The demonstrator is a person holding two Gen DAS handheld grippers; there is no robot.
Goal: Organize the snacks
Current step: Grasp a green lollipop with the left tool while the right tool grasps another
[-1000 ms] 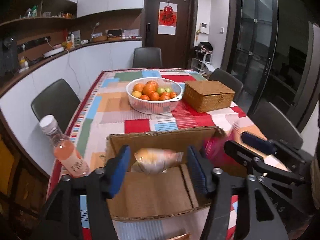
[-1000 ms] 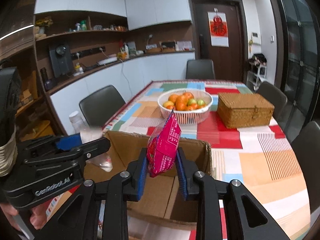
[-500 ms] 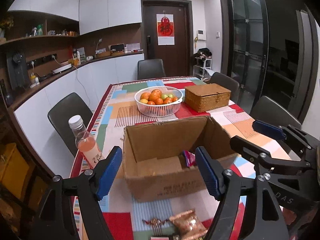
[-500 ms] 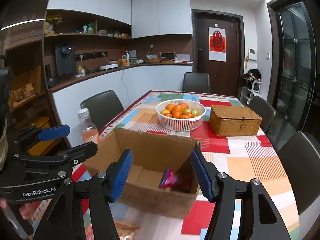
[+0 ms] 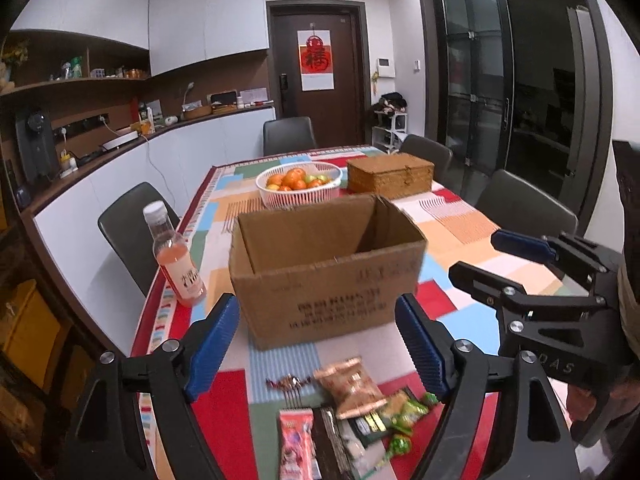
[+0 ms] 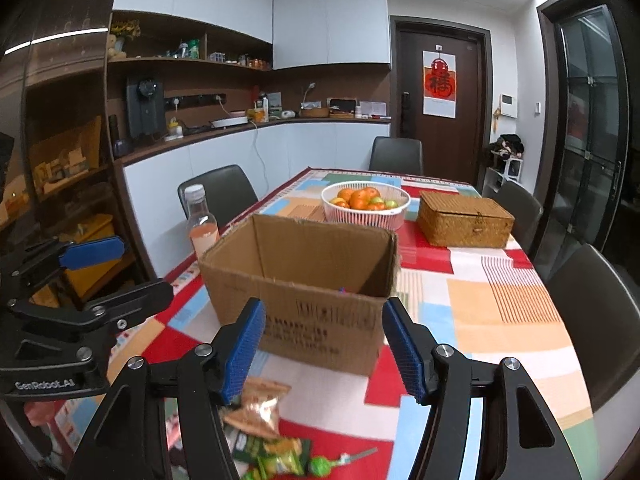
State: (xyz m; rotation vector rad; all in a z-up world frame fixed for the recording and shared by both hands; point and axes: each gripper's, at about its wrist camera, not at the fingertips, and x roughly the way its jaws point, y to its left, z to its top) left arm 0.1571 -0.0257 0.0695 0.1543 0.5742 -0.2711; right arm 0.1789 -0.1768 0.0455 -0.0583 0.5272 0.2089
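Observation:
An open cardboard box (image 5: 320,280) (image 6: 320,328) stands on the patchwork tablecloth, and its inside is mostly hidden from here. In front of it lies a pile of snacks: a tan packet (image 5: 352,386) (image 6: 256,404), a pink packet (image 5: 296,440) and green wrapped sweets (image 5: 404,412) (image 6: 276,452). My left gripper (image 5: 316,304) hovers above the pile, short of the box, its jaws opening with nothing between them. Level with it, my right gripper (image 6: 323,306) is open and holds nothing.
A bottle of pink drink (image 5: 176,256) (image 6: 202,224) stands left of the box near the table edge. Behind the box are a white fruit basket (image 5: 300,198) (image 6: 366,216) and a wicker box (image 5: 390,178) (image 6: 464,220). Dark chairs ring the table.
Both grippers have pulled back from over the box toward the near table edge. The right let go of a pink packet into the box, the left opened wider, and the snack pile came into view.

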